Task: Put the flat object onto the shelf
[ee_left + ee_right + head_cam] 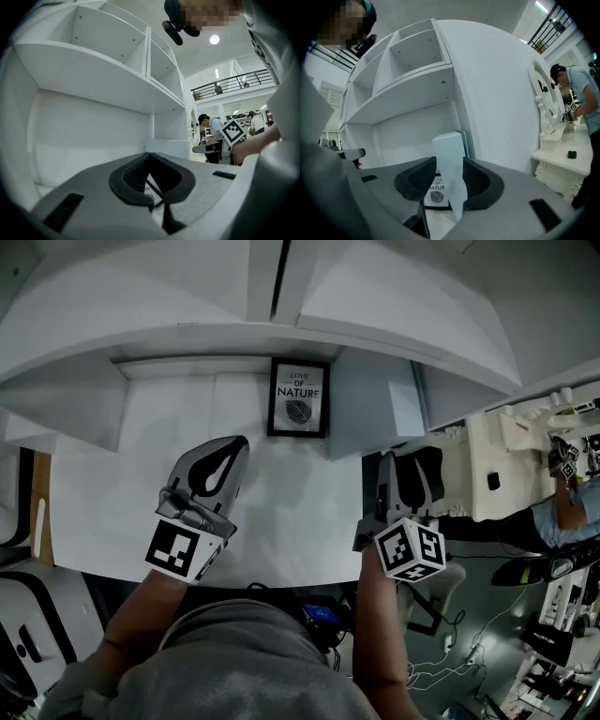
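A black-framed picture [298, 397] with a leaf print stands upright against the back wall of the white shelf unit's lowest level [141, 474]. My left gripper [240, 444] rests over that surface, left of and nearer than the picture, its tips meeting and nothing held. Through the left gripper's [149, 154] pads a sliver of the picture [146, 187] shows. My right gripper [406, 457] hovers at the surface's right edge, open. In the right gripper view the shelf's upright side panel [449, 145] lines up between the right gripper's [450, 161] jaws, with the picture [436, 192] visible beside it.
Upper shelf compartments [412, 51] overhang the lowest level. A white dresser with a mirror [506, 474] stands to the right, with a person [562, 512] beyond it. Cables and dark gear [450, 652] lie on the floor below. A wooden strip [39, 512] runs at far left.
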`<state>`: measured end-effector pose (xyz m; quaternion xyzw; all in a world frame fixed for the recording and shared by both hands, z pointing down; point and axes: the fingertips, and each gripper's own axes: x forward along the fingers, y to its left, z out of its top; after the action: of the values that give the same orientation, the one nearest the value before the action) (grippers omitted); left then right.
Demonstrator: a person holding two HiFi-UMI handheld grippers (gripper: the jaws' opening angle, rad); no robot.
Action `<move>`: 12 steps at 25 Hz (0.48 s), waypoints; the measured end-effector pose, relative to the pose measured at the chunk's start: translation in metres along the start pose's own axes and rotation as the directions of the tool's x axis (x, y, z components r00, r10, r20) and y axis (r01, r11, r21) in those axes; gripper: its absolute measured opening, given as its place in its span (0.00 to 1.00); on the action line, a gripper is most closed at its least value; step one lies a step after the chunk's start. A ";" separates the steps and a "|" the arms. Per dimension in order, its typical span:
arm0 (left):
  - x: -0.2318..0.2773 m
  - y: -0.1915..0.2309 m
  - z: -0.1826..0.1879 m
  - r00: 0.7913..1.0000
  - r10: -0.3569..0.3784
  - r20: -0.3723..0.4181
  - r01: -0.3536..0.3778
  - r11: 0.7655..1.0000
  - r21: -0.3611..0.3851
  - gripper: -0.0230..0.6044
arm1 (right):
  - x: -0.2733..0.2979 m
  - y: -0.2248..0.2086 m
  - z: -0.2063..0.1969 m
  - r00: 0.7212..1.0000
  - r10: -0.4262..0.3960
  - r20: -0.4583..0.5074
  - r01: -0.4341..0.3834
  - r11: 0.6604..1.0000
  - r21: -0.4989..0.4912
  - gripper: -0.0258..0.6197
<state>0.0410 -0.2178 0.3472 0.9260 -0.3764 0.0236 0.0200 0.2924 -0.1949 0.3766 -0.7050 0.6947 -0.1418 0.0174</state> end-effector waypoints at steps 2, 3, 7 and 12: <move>-0.001 0.005 -0.002 1.000 0.005 0.012 -0.005 1.000 0.003 0.05 | -0.003 0.002 0.000 1.000 0.000 0.015 0.000 1.000 -0.016 0.29; -0.002 0.007 -0.002 1.000 0.008 0.016 -0.008 1.000 0.004 0.05 | -0.005 0.004 0.000 1.000 0.001 0.021 -0.001 1.000 -0.023 0.26; -0.007 0.010 0.003 0.999 0.016 0.032 -0.016 1.000 0.008 0.05 | -0.015 0.009 0.007 0.999 0.006 0.040 -0.004 0.999 -0.049 0.17; -0.015 0.011 0.011 0.999 0.021 0.049 -0.022 1.000 0.013 0.05 | -0.029 0.017 0.017 0.997 0.017 0.069 -0.012 0.997 -0.073 0.11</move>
<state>0.0229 -0.2156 0.3355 0.9223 -0.3865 0.0037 0.0042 0.2794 -0.1697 0.3511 -0.7047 0.7033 -0.0917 0.0170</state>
